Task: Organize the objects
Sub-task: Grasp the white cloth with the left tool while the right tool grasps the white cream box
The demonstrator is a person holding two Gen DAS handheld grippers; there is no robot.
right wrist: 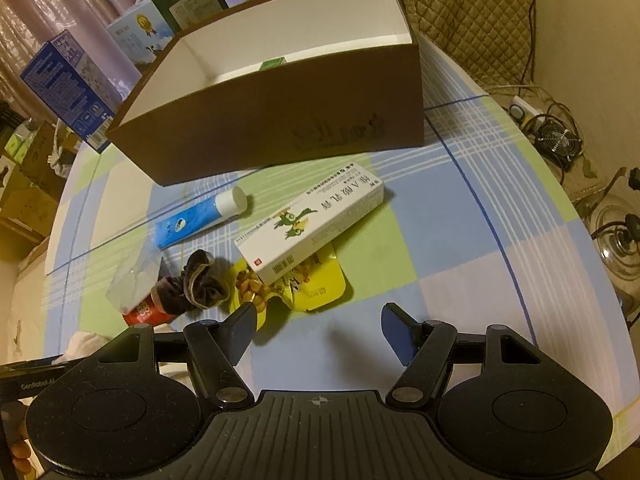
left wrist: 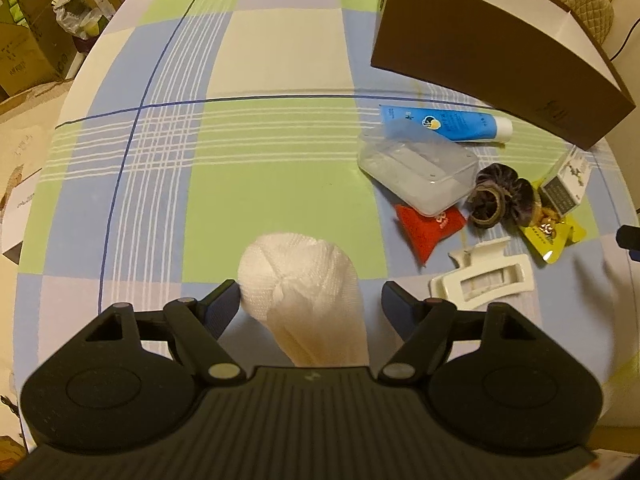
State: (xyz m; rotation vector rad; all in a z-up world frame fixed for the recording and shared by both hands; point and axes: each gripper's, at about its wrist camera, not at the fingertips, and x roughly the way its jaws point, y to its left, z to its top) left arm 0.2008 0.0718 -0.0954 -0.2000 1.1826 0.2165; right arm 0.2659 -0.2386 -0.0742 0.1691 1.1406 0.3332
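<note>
The left tongs stood wide around a white rolled cloth on the bench, one finger touching its side, nothing gripped. The right tongs were also wide and empty, hovering just short of a yellow snack packet that lay partly under a white medicine box. The brown box — the likely destination — sat beyond the clutter. The soft cloth could squash or unroll if pinched off-centre, and tugging the packet might drag the medicine box and the dark scrunchie askew.

One tube, two scrunchies.
</note>
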